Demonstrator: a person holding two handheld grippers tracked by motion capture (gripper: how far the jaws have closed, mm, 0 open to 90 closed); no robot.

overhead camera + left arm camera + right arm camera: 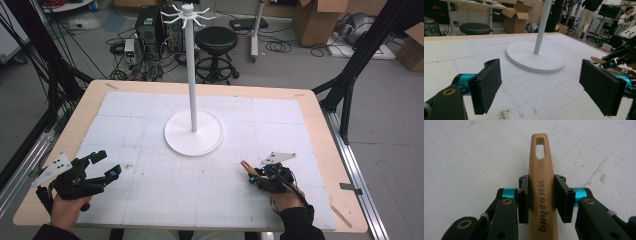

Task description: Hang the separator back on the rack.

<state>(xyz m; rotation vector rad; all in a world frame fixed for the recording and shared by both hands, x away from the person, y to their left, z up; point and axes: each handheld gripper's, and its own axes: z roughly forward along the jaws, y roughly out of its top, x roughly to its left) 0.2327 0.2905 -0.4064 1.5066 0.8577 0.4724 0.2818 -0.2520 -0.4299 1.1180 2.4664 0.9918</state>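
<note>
Wooden utensil handle (541, 182) cut off below, its working end unseen. Right hand-held gripper (541, 195) clamped on that handle, low over the desk (150, 190); left hand-held gripper (541, 85) gaping wide, empty.

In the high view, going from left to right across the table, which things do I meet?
Left gripper, jaws open → white stand with its tall pole → wooden handle → right gripper, jaws shut on the handle.
</note>
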